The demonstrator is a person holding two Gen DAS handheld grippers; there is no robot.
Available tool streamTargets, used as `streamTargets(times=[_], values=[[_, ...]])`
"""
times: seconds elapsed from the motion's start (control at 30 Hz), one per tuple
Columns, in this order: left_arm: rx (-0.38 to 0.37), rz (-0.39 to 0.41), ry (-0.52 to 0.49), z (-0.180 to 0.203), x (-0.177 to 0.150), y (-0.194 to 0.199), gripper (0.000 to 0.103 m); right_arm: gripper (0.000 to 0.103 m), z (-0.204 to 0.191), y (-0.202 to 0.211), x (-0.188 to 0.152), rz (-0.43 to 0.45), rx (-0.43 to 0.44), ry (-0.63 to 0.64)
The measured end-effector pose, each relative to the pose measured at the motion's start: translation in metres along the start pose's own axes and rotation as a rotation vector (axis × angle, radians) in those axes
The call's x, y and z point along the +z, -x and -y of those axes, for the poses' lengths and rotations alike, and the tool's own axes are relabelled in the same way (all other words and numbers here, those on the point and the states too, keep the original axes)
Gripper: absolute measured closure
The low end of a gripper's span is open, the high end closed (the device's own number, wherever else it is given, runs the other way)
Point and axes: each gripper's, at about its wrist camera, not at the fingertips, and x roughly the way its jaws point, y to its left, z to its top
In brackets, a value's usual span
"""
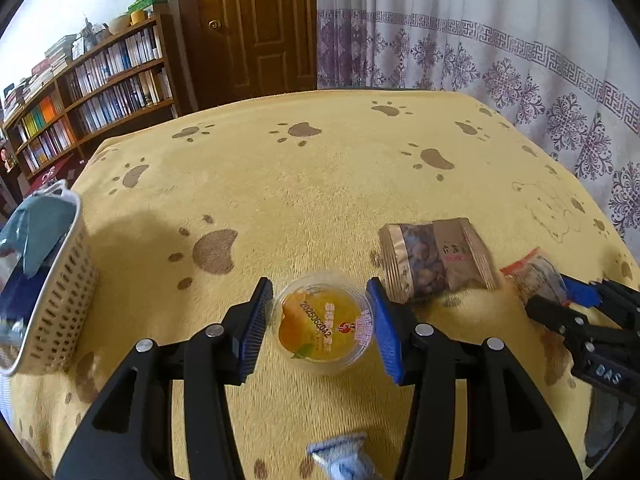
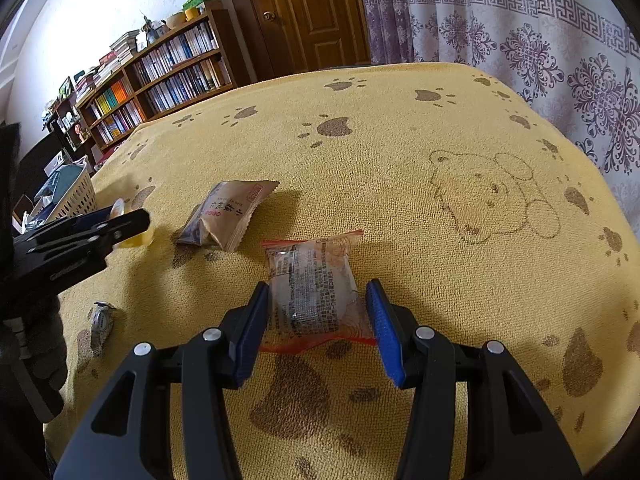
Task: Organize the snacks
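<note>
Jelly cup (image 1: pixel 323 322): sitting upright on the yellow cloth (image 1: pixel 320 184), lying squarely between the spread pads of the left gripper (image 1: pixel 320 322), neither pad visibly pressing. Clear wrapped pastry (image 2: pixel 314 292): lying long axis pointing away, straddled by the right gripper (image 2: pixel 316 320), jaws parted. Nut packet (image 1: pixel 434 260) waiting between them; basket (image 1: pixel 60 292) standing far left, nearer the left hand.

Bookshelf (image 1: pixel 96 92), wooden door (image 1: pixel 256 28), patterned curtain (image 1: pixel 500 52)
</note>
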Motion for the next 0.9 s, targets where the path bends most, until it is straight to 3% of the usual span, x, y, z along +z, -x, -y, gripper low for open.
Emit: streamTargets(times=[0.43,0.73,0.9], values=[[0.014,0.030,0.022,-0.010,-0.020,0.027,0.053,0.053,0.001,0.000,0.000,0.000,0.002,-0.002],[0.043,0.101,0.021,-0.022,-0.016,0.055,0.053,0.053,0.001,0.000,0.000,0.001,0.002,-0.003],[0.049,0.092,0.034,-0.031,-0.021,0.058,0.051,0.053,0.001,0.000,0.000,0.000,0.003,-0.003]])
